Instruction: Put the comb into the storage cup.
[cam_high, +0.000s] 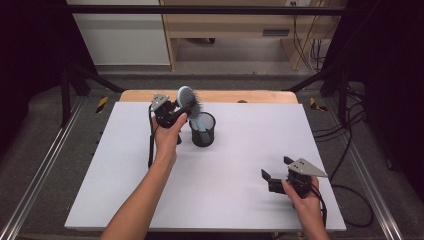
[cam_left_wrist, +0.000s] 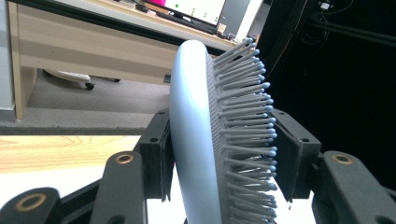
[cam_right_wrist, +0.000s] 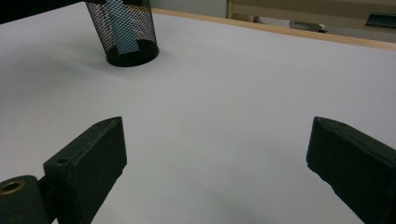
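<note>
A light blue hairbrush (cam_high: 188, 98) with grey bristles stands head-up, its handle down in a black mesh cup (cam_high: 202, 131) at the back of the white table. My left gripper (cam_high: 184, 107) is at the brush head. In the left gripper view one pad lies against the brush's smooth back (cam_left_wrist: 194, 140) and the other meets the bristle tips. My right gripper (cam_high: 276, 168) rests low near the table's front right with its jaws wide open and nothing between them (cam_right_wrist: 217, 135). From there the mesh cup (cam_right_wrist: 140, 49) shows far off with the blue handle inside.
The white table top (cam_high: 240, 150) has a wooden strip along its far edge (cam_high: 225, 96). A cable hangs from the left gripper down to the table (cam_high: 150, 145). Dark frame rails run along both sides, and a wooden desk stands beyond the table.
</note>
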